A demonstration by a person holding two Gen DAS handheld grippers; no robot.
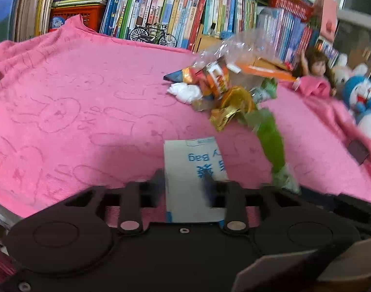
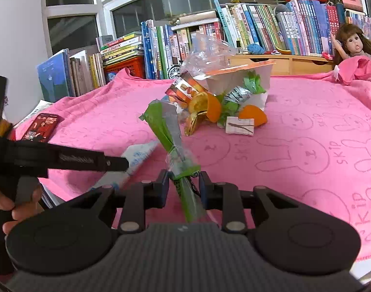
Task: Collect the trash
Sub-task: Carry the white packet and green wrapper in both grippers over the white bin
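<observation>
We log: left tongs (image 1: pixel 184 182) pinching a flat white paper bag with blue print (image 1: pixel 194 170); right tongs (image 2: pixel 183 182) pinching a crinkled green plastic wrapper (image 2: pixel 161 124); pink towel-covered tabletop (image 2: pixel 294 126).

Trash pile (image 2: pixel 209 102) lies mid-towel (image 2: pixel 307 126); phone (image 2: pixel 40 127) at far left; doll (image 2: pixel 353 43) far right; bookshelf (image 2: pixel 234 29) behind.

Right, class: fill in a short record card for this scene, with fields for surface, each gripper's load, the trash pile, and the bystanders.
Surface: pink towel printed with rabbits
Left gripper: shut on white paper bag
Right gripper: shut on green wrapper
Trash pile: wrappers, orange peel, clear plastic, beside a white box
Bystanders: doll, books behind
</observation>
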